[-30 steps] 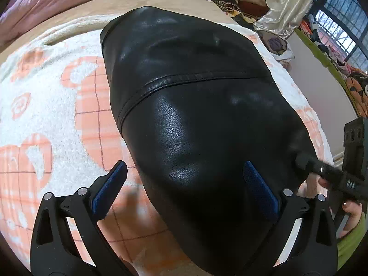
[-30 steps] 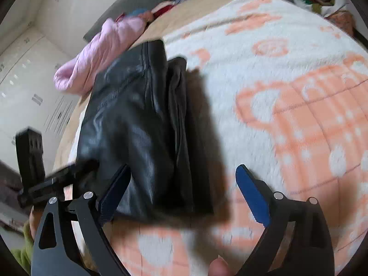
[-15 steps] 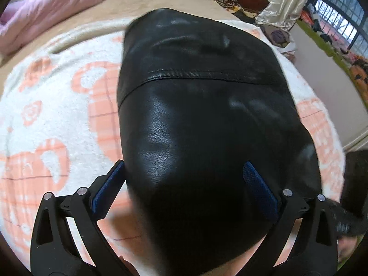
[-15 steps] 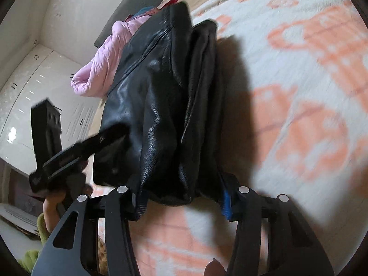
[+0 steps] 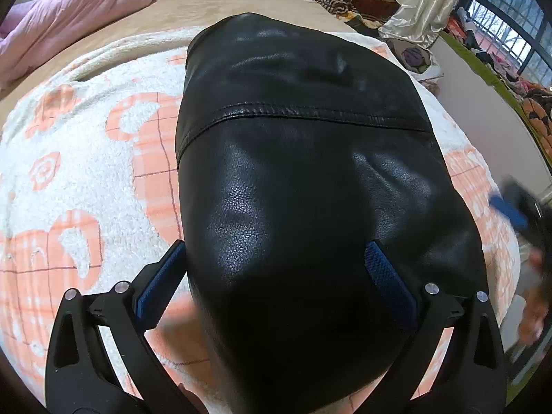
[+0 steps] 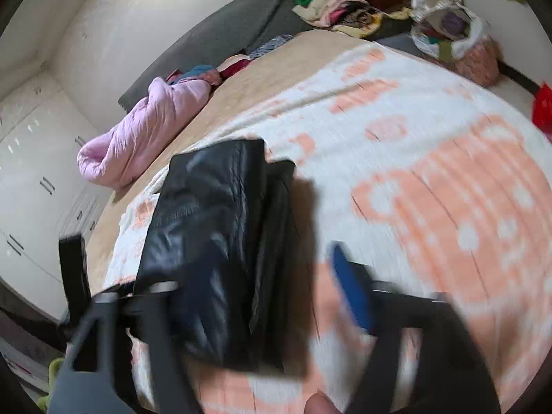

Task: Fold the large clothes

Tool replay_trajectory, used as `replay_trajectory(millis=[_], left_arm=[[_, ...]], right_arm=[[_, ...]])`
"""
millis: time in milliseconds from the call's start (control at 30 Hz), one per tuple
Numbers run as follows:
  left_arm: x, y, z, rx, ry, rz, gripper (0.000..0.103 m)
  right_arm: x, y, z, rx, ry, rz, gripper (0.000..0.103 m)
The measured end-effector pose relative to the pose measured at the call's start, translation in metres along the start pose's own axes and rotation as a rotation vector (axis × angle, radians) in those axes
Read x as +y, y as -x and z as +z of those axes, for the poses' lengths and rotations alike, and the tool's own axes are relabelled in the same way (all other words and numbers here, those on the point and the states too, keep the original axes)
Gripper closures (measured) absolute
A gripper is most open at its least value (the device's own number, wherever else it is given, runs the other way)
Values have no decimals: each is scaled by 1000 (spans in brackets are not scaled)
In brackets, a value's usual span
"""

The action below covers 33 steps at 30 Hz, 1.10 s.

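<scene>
Left wrist: black leather jacket (image 5: pixel 310 189) shows no readable writing.

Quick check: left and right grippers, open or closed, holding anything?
Left gripper: open, jaws spread over the folded black jacket, gripping nothing.
Right gripper: open, holding nothing; the view is blurred, jacket lies just ahead.

pink quilt (image 6: pixel 145 131) at bed's far edge; clothes pile (image 6: pixel 345 3) beyond; white-and-orange blanket (image 6: pixel 431 138) on bed

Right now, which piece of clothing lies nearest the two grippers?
The black leather jacket, folded on the orange-and-white blanket. The pink coat and the clothes pile lie farther back.
</scene>
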<state>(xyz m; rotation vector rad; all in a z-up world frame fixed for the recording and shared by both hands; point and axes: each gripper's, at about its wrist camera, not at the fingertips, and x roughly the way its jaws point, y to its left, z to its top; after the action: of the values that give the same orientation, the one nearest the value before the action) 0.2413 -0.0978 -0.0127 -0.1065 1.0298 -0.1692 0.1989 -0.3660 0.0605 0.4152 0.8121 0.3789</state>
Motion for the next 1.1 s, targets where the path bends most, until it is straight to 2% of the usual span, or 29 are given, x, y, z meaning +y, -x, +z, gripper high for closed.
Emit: replay_trajectory(millis=[100,200,300,367,400,467,500,533,600,667,733,900,1100], left_arm=[[3,1,-4,-1,6,-17,8],[7,3,-9,-1,15,-35,8],[12,3,-15,-2,36,-59,8],[15,2,-18,-1,44,-76,8],[16,3,-19,-2,49,-81,8],[19,2,-22,2,57,-96,8],[20,2,-23,6,56,-104,8],[21,2,-23,7,59,-109,8],[26,0,-24,6,74,-138,8],[30,-4,-25,17,82,-160,8],[28,-5,-27,17,76,-161,8],[26,-6,-27,28,58,-156,8],[24,-10,-19,45,55,-155,8]], right_arm=[[19,-23,25,-6,53,-35,53],[21,-50,45,39,50,-17,26],[18,-79,62,72,10,-33,24],[15,-100,69,124,-39,-47,13],[11,-110,72,157,-74,-55,16],[12,-118,75,172,-85,-13,73],[14,-120,76,178,-69,22,88],[17,-118,78,160,-36,40,92],[15,-116,80,139,-5,73,92],[4,-128,75,155,2,56,91],[-8,-143,66,182,-21,31,85],[-27,-158,51,195,-82,71,83],[-6,-143,52,181,-3,-30,76]])
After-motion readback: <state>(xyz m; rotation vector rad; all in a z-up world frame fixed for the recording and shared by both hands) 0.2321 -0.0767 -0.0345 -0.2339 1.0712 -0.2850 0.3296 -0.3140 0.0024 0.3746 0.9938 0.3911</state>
